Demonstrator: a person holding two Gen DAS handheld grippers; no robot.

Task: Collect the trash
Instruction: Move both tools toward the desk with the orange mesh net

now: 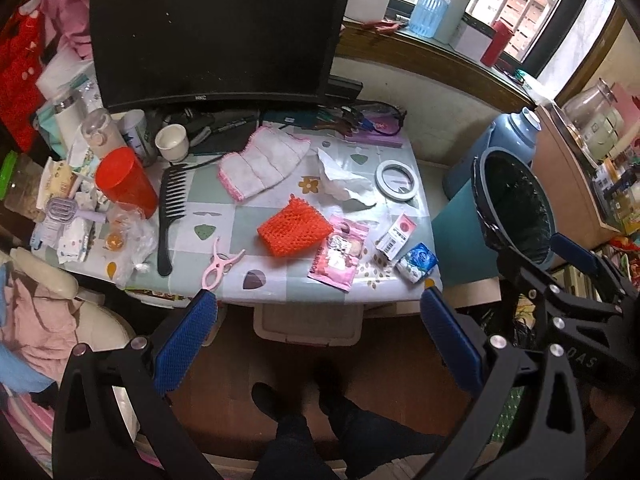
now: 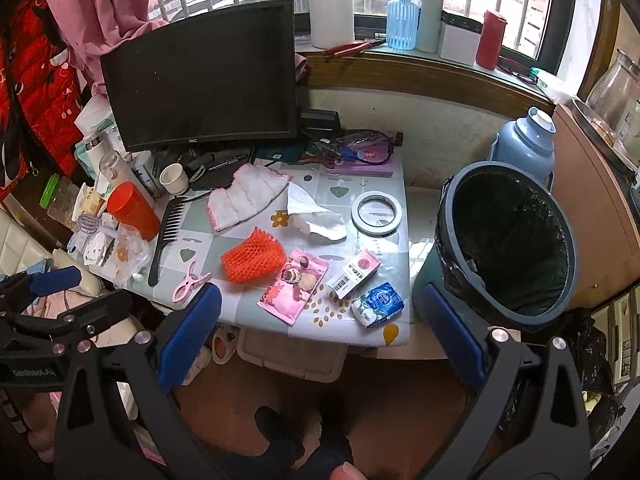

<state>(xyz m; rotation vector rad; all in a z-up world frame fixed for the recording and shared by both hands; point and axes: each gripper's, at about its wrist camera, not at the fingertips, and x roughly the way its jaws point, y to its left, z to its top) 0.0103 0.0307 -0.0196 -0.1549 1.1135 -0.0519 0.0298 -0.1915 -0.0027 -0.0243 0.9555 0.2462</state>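
Observation:
On the table (image 1: 224,224) lie an orange foam net (image 1: 294,226), a crumpled white tissue (image 1: 342,182), a pink snack wrapper (image 1: 340,256), a small white and pink box (image 1: 396,236) and a blue and white packet (image 1: 416,262). They also show in the right wrist view: the net (image 2: 252,258), the tissue (image 2: 316,216), the wrapper (image 2: 294,284), the box (image 2: 354,272) and the packet (image 2: 378,304). A dark bin with a black liner (image 2: 508,240) stands right of the table, also in the left wrist view (image 1: 516,204). My left gripper (image 1: 318,316) and right gripper (image 2: 322,312) are open and empty, held before the table's front edge.
A black monitor (image 1: 216,36) stands at the back. A red cup (image 1: 126,182), black comb (image 1: 172,216), pink clip (image 1: 220,264), white cloth (image 1: 262,162), tape ring (image 1: 396,180) and small clutter sit on the table. A blue thermos (image 2: 524,144) stands behind the bin.

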